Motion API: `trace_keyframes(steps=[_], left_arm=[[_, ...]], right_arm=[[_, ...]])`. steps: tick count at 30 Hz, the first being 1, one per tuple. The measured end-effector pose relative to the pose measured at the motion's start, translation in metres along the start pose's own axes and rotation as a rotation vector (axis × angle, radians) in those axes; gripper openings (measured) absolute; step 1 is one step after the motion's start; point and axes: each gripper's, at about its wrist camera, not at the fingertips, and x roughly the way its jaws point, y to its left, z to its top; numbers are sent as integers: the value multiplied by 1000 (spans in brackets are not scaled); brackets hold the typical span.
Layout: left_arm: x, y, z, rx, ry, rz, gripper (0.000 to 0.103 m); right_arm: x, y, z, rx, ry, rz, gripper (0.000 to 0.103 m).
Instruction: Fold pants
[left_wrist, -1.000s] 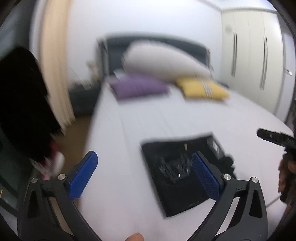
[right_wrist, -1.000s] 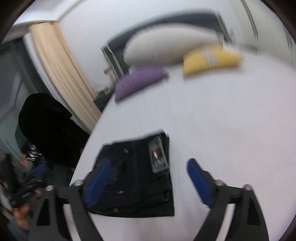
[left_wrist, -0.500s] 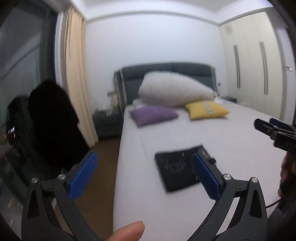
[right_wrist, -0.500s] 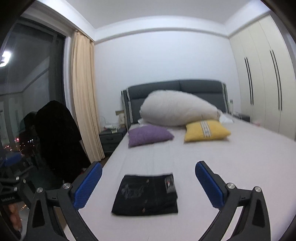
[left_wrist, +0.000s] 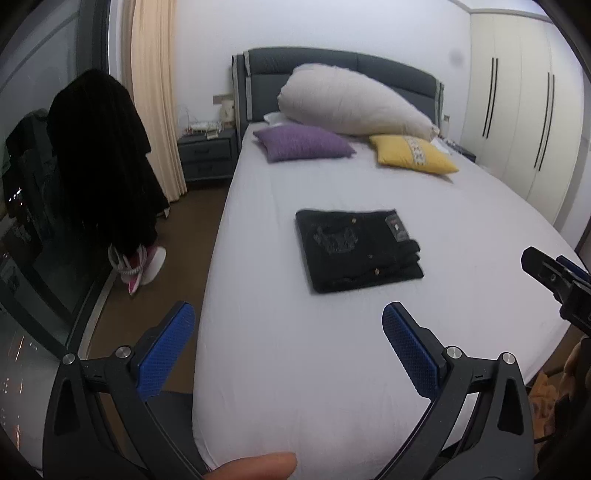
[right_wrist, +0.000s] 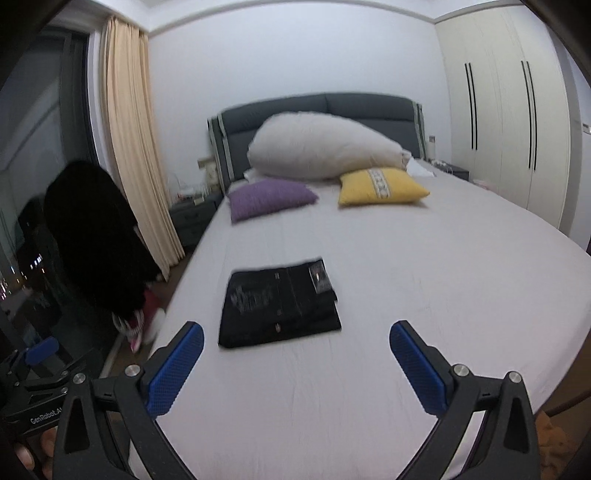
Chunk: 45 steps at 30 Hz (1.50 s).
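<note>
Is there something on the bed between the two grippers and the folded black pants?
Nothing visible. Only bare white sheet lies between the open left gripper, the open right gripper and the pants. The pillows sit beyond.

The pants are black, with a pale faded print on one panel and a small grey tag with a red mark. They lie on a white bed with a dark grey headboard. One cushion is purple; another cushion is yellow with a patterned white band. The big pillow is off-white, and the curtain cream. Both grippers are black with blue dimpled pads.
</note>
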Motion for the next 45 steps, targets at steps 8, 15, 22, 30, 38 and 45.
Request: trace_keyframes(steps=[8,15,22,30,38,45], left_arm=[[39,1,-10,-26,72,4,103],[56,-1,-13,-28,100,0,103],[69,1,-13,-29,126,1,103],[77,1,-16,-30,145,-2,103],[80,0,-18,-31,156,-5,103],[80,-1,-19,-33,155,-3,103]], right_arm=[[20,7,-13,-16,88,-3,103],[29,15,-20,-39,131,-7,103],[37,19,-28,-47,169,-3,103],[39,20,-31,-45,184,-2,103],[41,21,-33,-42,197,-1,103],[42,21,-35,-40,204,3,103]])
